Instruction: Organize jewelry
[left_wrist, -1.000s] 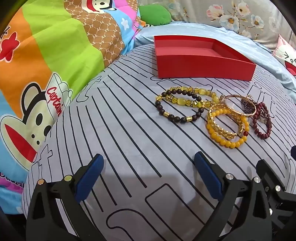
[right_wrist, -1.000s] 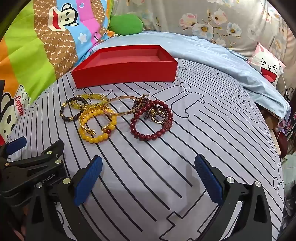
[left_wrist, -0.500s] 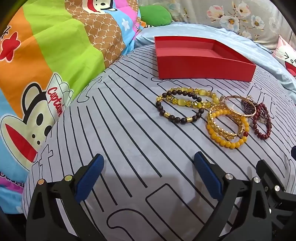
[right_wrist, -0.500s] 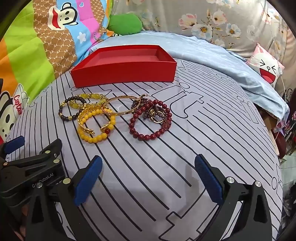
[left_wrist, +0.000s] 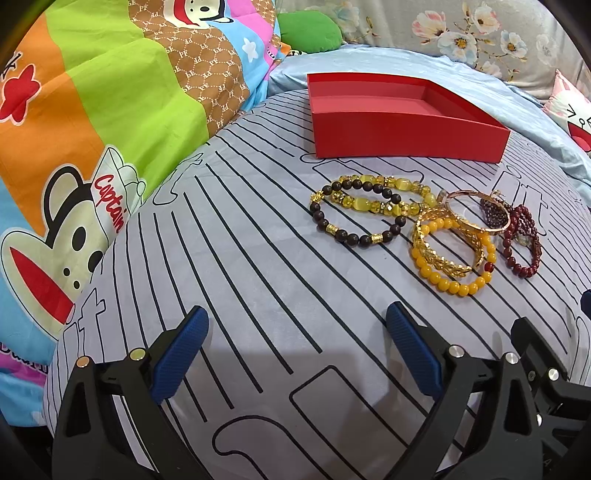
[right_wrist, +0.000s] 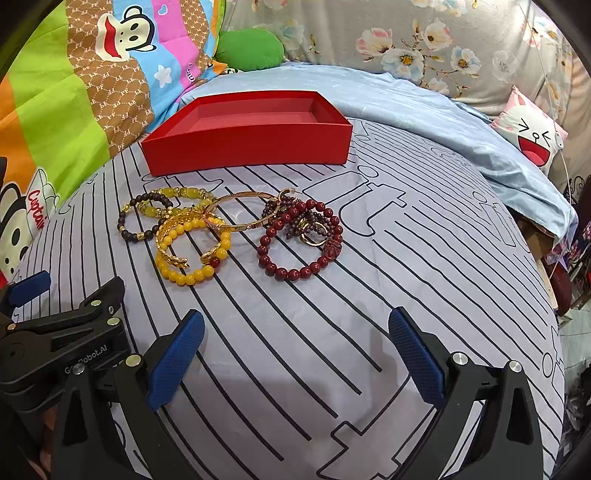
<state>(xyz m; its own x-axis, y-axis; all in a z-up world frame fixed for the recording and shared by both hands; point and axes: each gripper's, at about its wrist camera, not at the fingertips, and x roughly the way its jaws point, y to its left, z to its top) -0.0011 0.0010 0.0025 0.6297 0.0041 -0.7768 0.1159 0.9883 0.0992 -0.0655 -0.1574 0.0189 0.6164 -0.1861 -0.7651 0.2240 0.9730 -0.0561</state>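
Both the left gripper (left_wrist: 297, 347) and the right gripper (right_wrist: 295, 350) hover with fingers spread wide, holding nothing, over the striped grey bedsheet (right_wrist: 332, 332). Toward 11 o'clock of the right one lies a cluster of bracelets: yellow beads (right_wrist: 184, 277), dark red beads (right_wrist: 295, 274), a thin gold bangle (right_wrist: 236, 196), dark-and-gold beads (left_wrist: 334, 232). Beyond sits an open red box (right_wrist: 251, 153). The cartoon quilt (left_wrist: 110, 110) at 10 o'clock reads "Captain".

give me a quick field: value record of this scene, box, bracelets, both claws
box: red box, open top, nothing seen inside
jewelry: all on the striped sheet, in front of the box
dark bead bracelet: leftmost
yellow bead bracelet: overlaps a gold bangle
red bead bracelet: rightmost
left claw: open, holding nothing
right claw: open, holding nothing
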